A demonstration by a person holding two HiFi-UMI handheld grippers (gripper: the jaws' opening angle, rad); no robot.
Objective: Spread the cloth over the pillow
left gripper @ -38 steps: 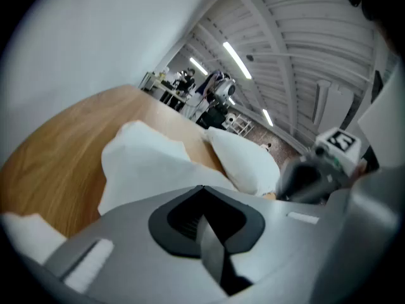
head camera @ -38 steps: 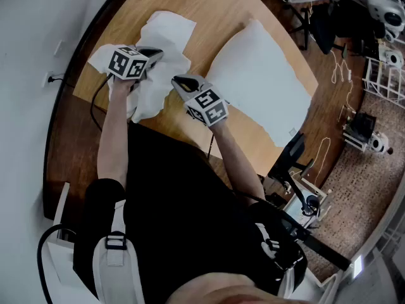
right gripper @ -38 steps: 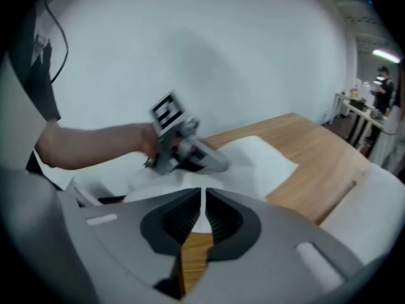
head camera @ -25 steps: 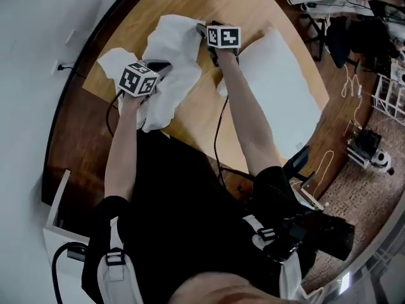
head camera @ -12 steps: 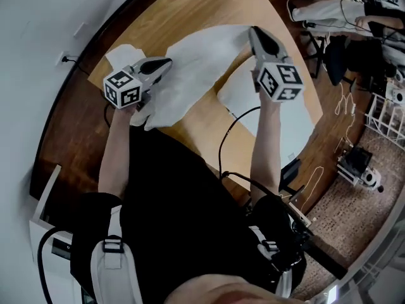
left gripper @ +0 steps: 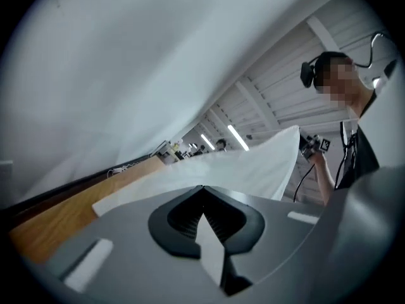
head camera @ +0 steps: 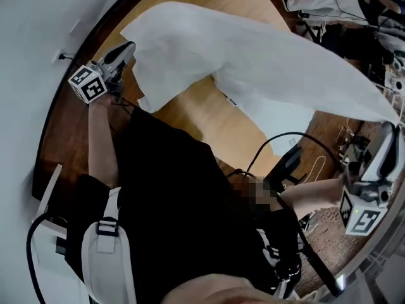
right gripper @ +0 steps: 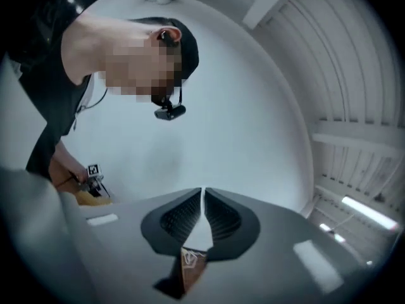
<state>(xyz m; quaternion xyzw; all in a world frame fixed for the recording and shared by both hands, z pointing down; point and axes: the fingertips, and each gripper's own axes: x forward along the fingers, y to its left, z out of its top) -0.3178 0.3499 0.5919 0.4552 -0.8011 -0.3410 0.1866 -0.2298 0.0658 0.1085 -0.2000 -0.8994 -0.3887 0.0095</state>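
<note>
A large white cloth (head camera: 253, 49) hangs stretched in the air above the wooden table (head camera: 202, 119). My left gripper (head camera: 128, 46) holds one corner at the left, its jaws shut on the fabric (left gripper: 240, 163). My right gripper (head camera: 393, 126), far out at the lower right past the table's edge, has closed its jaws within the last second and pinches a thin fold of the cloth (right gripper: 201, 225). The white pillow (head camera: 275, 122) lies on the table below, mostly hidden by the cloth. Each gripper view shows the opposite gripper small in the distance.
A pale wall with a socket (head camera: 62, 57) runs along the table's left side. Right of the table are a black stand (head camera: 288, 163), cables on the patterned floor (head camera: 332, 163) and wire racks (head camera: 395, 75). My torso fills the lower middle.
The cloth has left the table and now hangs spread in the air over the pillow. My right arm swung from the table's far side out to the lower right; my left moved outward to the left.
</note>
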